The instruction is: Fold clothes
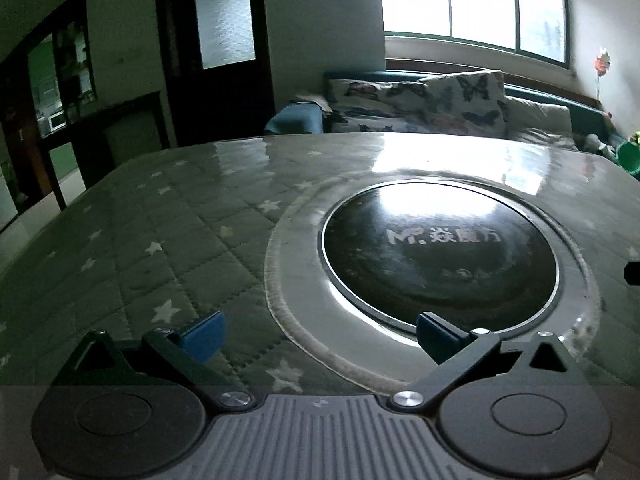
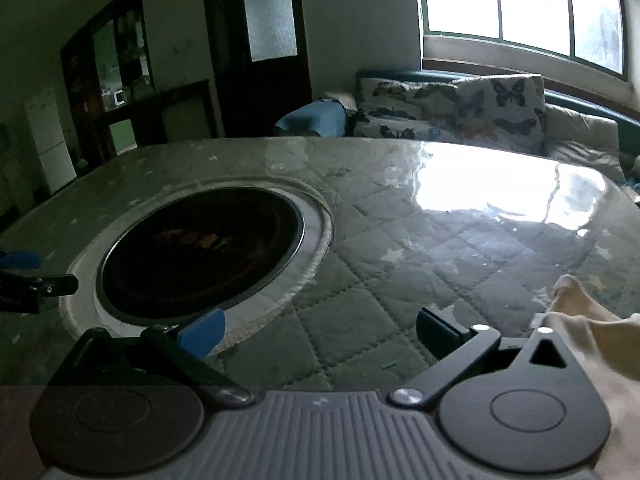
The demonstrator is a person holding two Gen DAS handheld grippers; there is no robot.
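Note:
A pale cream garment (image 2: 592,336) lies at the right edge of the right wrist view, on the table beside my right gripper; only part of it shows. My right gripper (image 2: 320,334) is open and empty, its blue pads (image 2: 202,334) wide apart above the quilted table cover. My left gripper (image 1: 320,336) is open and empty above the same cover, near the round hotplate (image 1: 440,256). The left gripper's tip also shows in the right wrist view (image 2: 24,276) at the far left. No garment shows in the left wrist view.
The table (image 1: 160,220) has a grey star-patterned quilted cover under clear plastic, with a round black hotplate (image 2: 200,252) set in its middle. Behind it stand a sofa with butterfly cushions (image 2: 460,108), a window and dark wooden doors (image 1: 216,40).

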